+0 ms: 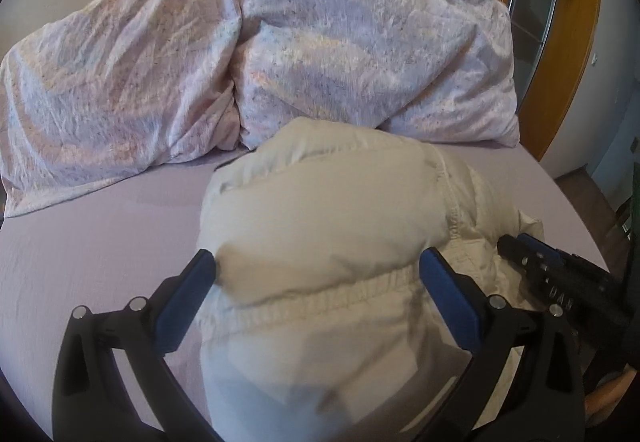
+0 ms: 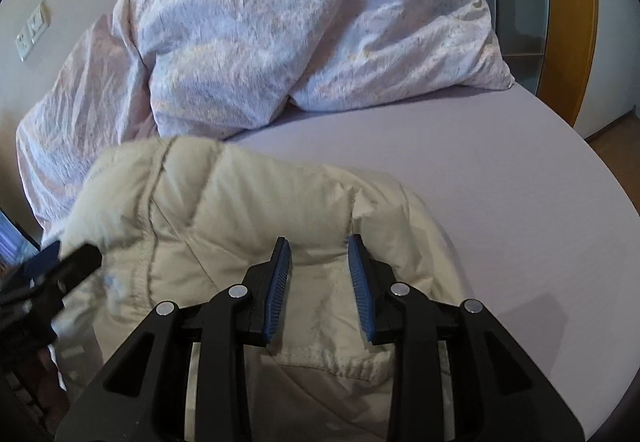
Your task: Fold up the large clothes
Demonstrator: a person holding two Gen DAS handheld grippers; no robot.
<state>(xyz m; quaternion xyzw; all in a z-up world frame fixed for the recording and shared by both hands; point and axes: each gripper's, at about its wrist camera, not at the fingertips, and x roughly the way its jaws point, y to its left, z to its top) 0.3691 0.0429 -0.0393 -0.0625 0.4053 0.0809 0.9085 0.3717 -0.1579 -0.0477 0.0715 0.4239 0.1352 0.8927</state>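
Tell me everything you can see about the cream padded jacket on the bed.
The cream padded jacket looks like a puffy quilted garment of thin, slightly shiny fabric, with stitched seams and a gathered elastic hem. It lies bunched up on the lilac bedsheet, in front of the crumpled pink duvet. The left claw holds a wide bulge of it between its blue pads. The right claw stands over it with a bulge of the fabric in the gap between its pads; whether they pinch it cannot be told.

My cream puffy jacket (image 1: 320, 226) lies bunched on the lilac bed sheet in front of me, its quilted panels humped up and its elastic hem nearest me.
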